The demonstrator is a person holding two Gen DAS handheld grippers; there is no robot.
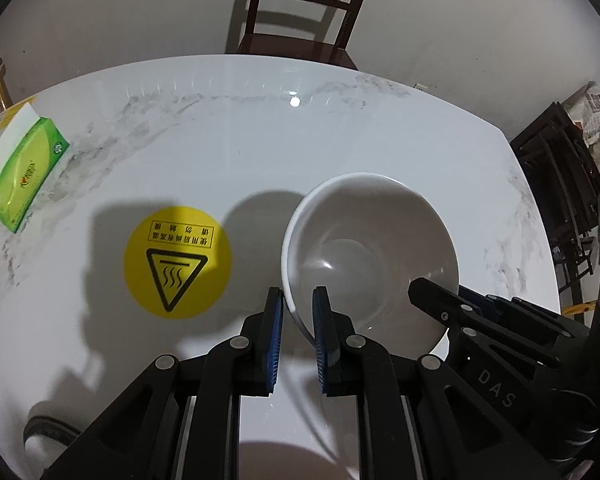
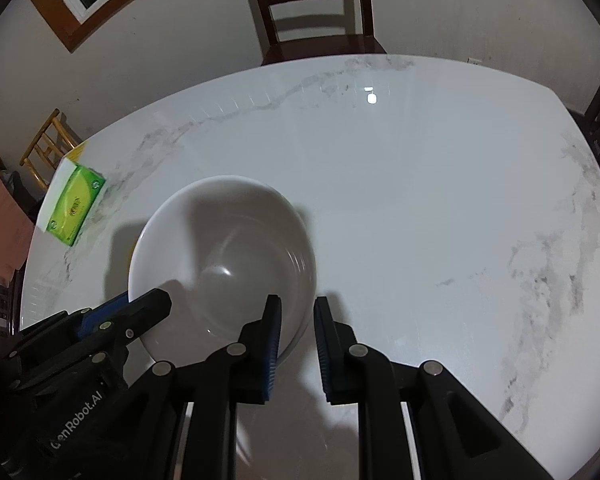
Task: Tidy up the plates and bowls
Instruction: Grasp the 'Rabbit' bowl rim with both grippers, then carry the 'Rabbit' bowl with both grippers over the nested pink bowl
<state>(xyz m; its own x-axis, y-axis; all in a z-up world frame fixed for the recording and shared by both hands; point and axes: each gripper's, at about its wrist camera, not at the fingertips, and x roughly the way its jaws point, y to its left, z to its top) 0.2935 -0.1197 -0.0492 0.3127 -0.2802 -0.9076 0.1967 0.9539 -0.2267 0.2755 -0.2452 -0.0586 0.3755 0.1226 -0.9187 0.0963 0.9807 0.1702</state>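
Two grippers sharing one bowl: keeping the rim level

Two grippers are pinching the same white bowl (image 1: 370,256) at opposite sides of its rim. The left gripper (image 1: 299,312) is clamping the rim at about nine o'clock on the bowl, its fingers drawn narrow with the wall between the blue pads; the right gripper (image 2: 297,314) is doing likewise at about three o'clock. The bowl is sitting just above or on the marble worktop (image 1: 228,152), I cannot tell which, with the yellow heat-warning sticker (image 1: 178,262) just beside it at nine o'clock and the green tissue box (image 1: 26,176) well apart at ten o'clock. Judging from this, the carry is only beginning. Both hands should be moving together, at matching height, so the thin rim is not twisting or slipping from either pinch.
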